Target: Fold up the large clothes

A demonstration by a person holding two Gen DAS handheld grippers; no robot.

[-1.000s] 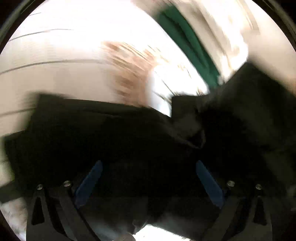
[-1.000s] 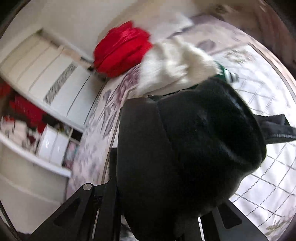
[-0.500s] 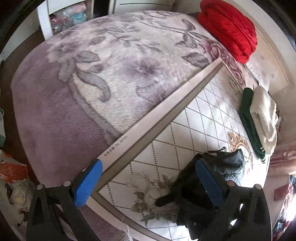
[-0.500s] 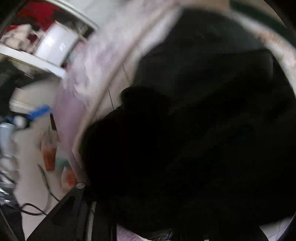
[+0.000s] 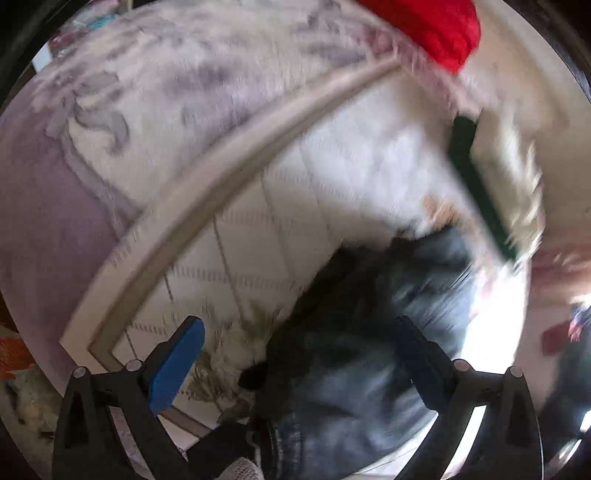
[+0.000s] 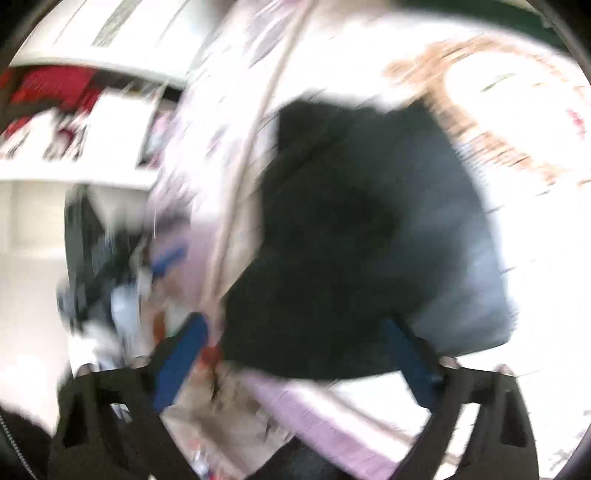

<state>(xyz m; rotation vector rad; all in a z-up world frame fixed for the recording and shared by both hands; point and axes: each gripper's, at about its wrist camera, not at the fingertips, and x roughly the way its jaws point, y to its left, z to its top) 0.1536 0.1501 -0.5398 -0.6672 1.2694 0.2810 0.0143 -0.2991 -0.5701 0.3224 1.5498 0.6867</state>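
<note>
- The dark garment (image 5: 369, 332) lies bunched on the white quilted mat (image 5: 295, 221), partly between the left gripper's blue pads; both views are blurred.
- The left gripper (image 5: 295, 350) is spread wide and clamps nothing.
- In the right wrist view the dark garment (image 6: 351, 240) fills the middle; the right gripper (image 6: 295, 350) is also spread wide, with no cloth pinched.
- Beyond the mat lies a purple floral rug (image 5: 147, 110), with a red bundle (image 5: 436, 26) and a folded green and cream stack (image 5: 491, 177) farther off.
</note>
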